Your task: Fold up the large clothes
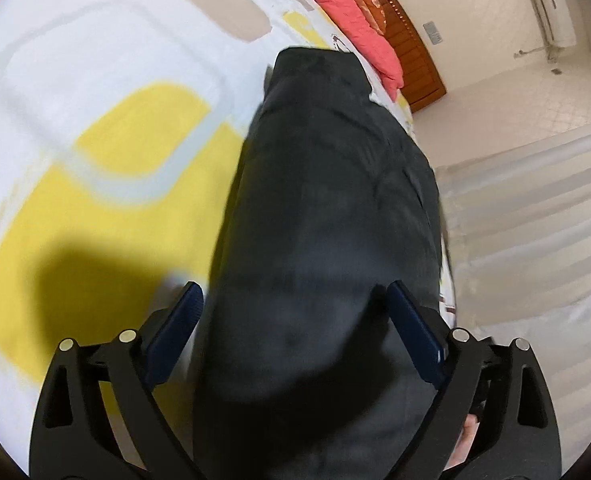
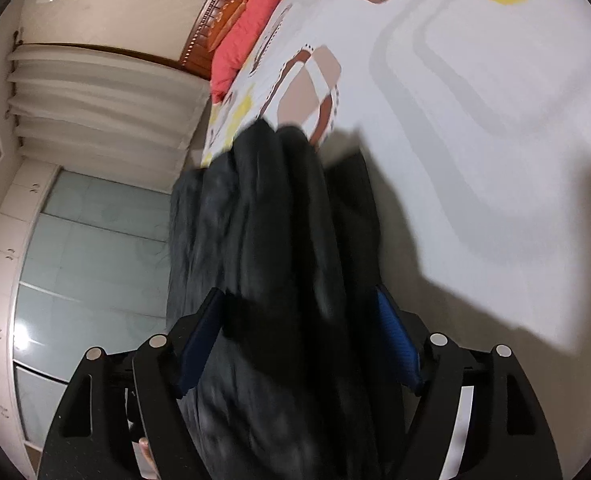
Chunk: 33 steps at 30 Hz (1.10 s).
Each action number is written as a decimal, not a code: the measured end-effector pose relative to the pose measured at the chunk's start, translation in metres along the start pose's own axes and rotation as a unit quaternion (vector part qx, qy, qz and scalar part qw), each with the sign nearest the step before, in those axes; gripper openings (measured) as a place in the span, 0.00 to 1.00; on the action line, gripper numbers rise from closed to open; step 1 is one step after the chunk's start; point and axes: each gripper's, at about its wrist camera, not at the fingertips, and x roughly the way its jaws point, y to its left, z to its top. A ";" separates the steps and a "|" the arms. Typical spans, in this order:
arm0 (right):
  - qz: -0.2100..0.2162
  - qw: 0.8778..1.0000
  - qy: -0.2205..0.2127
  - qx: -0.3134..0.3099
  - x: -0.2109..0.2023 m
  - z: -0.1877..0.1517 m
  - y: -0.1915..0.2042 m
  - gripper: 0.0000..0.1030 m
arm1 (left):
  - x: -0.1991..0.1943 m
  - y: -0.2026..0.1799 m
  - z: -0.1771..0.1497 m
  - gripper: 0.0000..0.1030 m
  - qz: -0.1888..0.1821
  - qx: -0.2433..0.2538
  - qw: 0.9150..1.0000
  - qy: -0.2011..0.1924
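A large dark grey garment (image 1: 327, 208) hangs bunched between the blue-padded fingers of my left gripper (image 1: 295, 300), which is shut on it above the bed. The same dark garment (image 2: 279, 248) also fills the space between the fingers of my right gripper (image 2: 299, 304), which is shut on a thick bundle of it. In both views the cloth droops away from the grippers toward the bed's edge. Its lower end is hidden behind its own folds.
The bed (image 1: 95, 80) has a white sheet with yellow, grey and brown shapes. A red quilt (image 1: 351, 12) lies by the wooden headboard (image 1: 411, 40). White curtains (image 2: 95, 100), a glass-fronted wardrobe (image 2: 87, 264) and tiled floor (image 1: 535, 92) are beside the bed.
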 end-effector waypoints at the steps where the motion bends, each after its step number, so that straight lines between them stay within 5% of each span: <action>1: 0.004 1.000 0.000 0.000 -0.003 -0.007 -0.001 0.73 | -0.001 0.003 -0.007 0.91 -0.008 -0.006 1.000 0.005; 5: 0.015 1.000 -0.008 0.013 -0.006 -0.032 -0.012 0.74 | 0.003 0.002 -0.023 0.85 -0.013 -0.015 1.000 0.003; 7: 0.015 1.000 -0.007 0.027 -0.003 -0.037 -0.014 0.50 | 0.003 -0.002 -0.023 0.76 -0.001 -0.011 1.000 0.002; 11: -0.003 1.000 -0.003 0.020 0.000 -0.037 -0.010 0.38 | 0.009 -0.008 -0.024 0.66 0.039 0.029 0.999 -0.003; 17: 0.012 0.999 -0.004 0.037 -0.004 -0.042 -0.017 0.38 | 0.005 -0.009 -0.023 0.67 0.036 0.032 0.999 -0.005; 24: 0.015 0.999 -0.015 0.036 -0.017 -0.047 -0.016 0.54 | -0.011 -0.014 -0.034 0.75 0.058 0.057 0.996 -0.026; 33: 0.018 0.999 -0.027 0.042 -0.041 -0.068 -0.020 0.55 | -0.029 -0.027 -0.056 0.75 0.087 0.098 0.991 -0.038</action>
